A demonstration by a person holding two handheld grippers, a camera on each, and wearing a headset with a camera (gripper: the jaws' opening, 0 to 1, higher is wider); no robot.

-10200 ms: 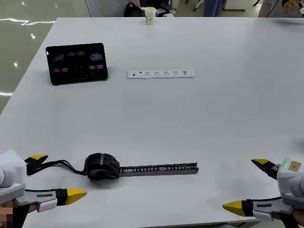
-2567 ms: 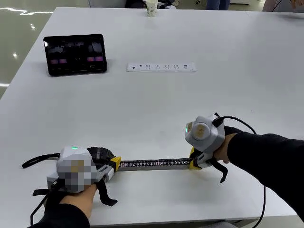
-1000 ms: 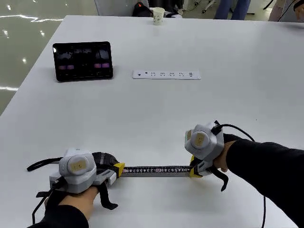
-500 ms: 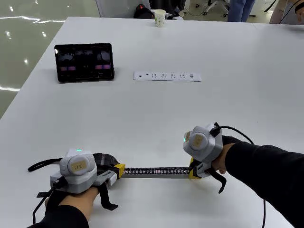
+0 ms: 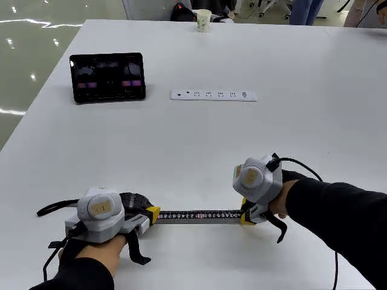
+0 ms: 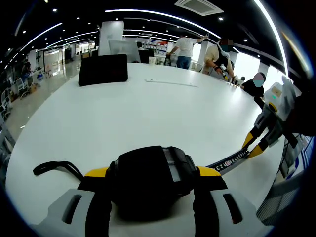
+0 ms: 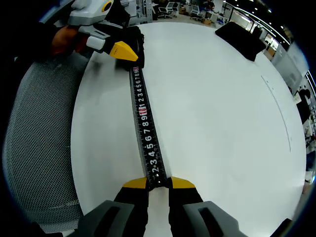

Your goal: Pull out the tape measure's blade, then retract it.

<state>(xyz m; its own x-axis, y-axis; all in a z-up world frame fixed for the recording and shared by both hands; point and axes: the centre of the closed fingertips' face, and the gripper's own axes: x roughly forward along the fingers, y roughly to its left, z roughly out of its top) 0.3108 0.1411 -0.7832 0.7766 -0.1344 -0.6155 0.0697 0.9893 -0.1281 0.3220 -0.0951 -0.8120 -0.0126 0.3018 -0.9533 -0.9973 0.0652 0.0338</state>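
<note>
Right gripper pinches the blade, tip hidden; left gripper clamps the tape measure.

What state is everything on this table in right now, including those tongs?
Case: gripped, lying flat.
Blade: pulled out, lying flat.
Left tongs: shut on case.
Right tongs: shut on blade tip.
Tablet: propped up, screen lit.
Power strip: nothing plugged in.
Cup: upright.

The left gripper clamps the black tape measure on the white table. Its blade stretches right to the right gripper.
</note>
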